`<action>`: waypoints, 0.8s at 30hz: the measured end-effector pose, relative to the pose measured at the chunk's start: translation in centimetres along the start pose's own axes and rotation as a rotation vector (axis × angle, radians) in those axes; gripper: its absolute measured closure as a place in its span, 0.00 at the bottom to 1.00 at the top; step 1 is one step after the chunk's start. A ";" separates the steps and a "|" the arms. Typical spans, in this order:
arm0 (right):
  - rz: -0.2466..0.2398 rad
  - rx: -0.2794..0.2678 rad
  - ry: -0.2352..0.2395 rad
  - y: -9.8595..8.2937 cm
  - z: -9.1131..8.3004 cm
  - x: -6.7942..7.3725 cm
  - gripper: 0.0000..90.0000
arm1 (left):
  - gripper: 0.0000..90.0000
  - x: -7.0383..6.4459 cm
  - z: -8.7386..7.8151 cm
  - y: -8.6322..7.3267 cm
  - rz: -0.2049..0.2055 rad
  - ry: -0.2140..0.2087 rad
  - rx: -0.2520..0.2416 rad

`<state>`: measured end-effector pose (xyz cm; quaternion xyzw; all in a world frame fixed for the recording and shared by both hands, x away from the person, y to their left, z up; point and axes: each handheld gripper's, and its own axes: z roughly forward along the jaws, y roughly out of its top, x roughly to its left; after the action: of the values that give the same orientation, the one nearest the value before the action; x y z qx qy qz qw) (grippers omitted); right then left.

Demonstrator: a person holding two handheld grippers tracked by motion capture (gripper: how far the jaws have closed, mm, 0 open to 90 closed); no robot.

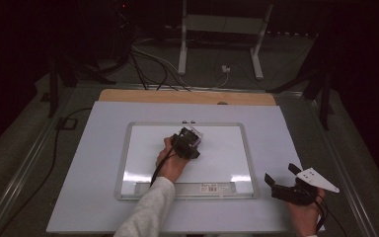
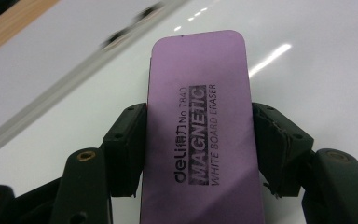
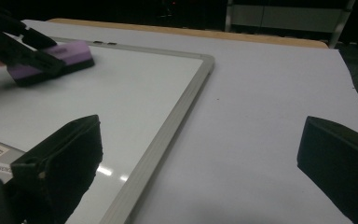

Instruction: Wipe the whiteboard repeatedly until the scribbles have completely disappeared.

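Observation:
A purple whiteboard eraser (image 2: 200,126) printed "MAGNETIC WHITE BOARD ERASER" lies flat on the whiteboard (image 1: 217,158), and my left gripper (image 2: 198,144) is shut on its two long sides. In the high view that gripper (image 1: 187,140) sits over the board's middle, near its far edge. The right gripper view shows the eraser (image 3: 56,58) at the upper left, held by the other gripper. My right gripper (image 1: 282,175) rests open on the table just right of the board's near right corner, with nothing between its fingers (image 3: 65,163).
The whiteboard's metal frame (image 3: 177,121) runs diagonally ahead of the right gripper. A pale sheet (image 1: 286,133) covers the table, with a wooden strip (image 1: 187,97) along its far edge. Cables and stand legs (image 1: 182,44) lie on the floor beyond.

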<state>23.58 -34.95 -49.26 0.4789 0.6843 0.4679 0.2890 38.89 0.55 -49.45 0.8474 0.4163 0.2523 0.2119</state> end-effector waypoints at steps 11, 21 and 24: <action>-0.001 0.003 -0.001 0.0 0.1 0.1 0.01 | 0.46 3.5 -0.5 -2.3 -0.122 0.033 0.019; -0.001 -0.001 -0.001 0.0 0.0 0.0 0.01 | 0.46 4.8 -1.3 -3.9 -0.164 0.054 0.021; -0.001 -0.001 -0.002 0.0 0.0 0.0 0.01 | 0.46 4.9 -1.5 -4.3 -0.174 0.053 0.014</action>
<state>23.61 -34.90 -49.24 0.4789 0.6839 0.4678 0.2899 37.99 7.23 -49.46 0.8026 0.4955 0.2524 0.2159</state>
